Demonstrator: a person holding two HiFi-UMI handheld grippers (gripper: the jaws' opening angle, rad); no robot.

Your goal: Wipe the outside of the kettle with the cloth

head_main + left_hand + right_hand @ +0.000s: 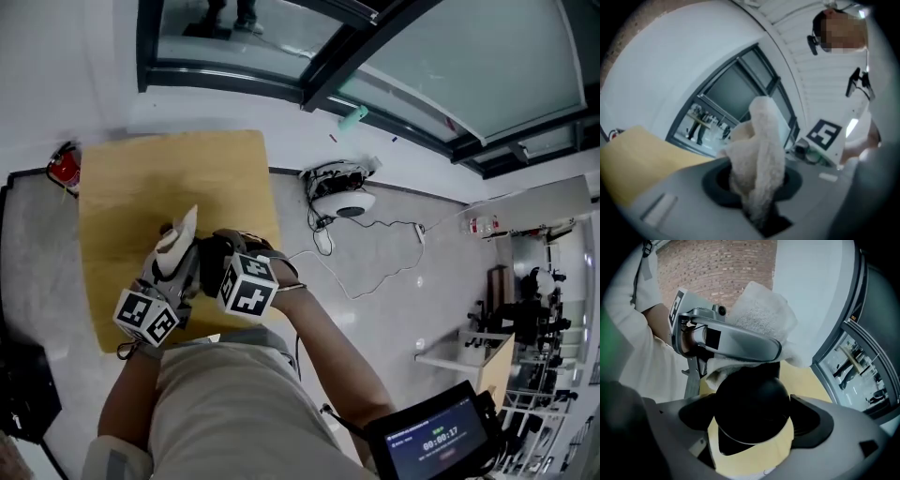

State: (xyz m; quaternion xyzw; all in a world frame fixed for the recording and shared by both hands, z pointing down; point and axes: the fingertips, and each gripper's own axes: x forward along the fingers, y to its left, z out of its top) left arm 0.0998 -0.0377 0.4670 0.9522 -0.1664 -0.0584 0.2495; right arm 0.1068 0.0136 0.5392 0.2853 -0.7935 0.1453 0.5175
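Note:
The white fluffy cloth (178, 244) sticks up from my left gripper (176, 270), whose jaws are shut on it. In the left gripper view the cloth (759, 154) fills the gap of the left gripper (761, 208). The black round kettle (752, 404) sits between the wide-set jaws of my right gripper (752, 423), and both pads lie against its sides. In the head view the kettle (216, 261) is mostly hidden under the right gripper (228, 267). In the right gripper view the cloth (761, 315) rests on the kettle's far upper side, on the yellow wooden table (169, 178).
A red object (64, 169) lies off the table's left corner. A white round device (342, 202) with cables is on the floor to the right. A dark window frame (328, 70) runs behind the table. A screen (436, 436) is at the bottom right.

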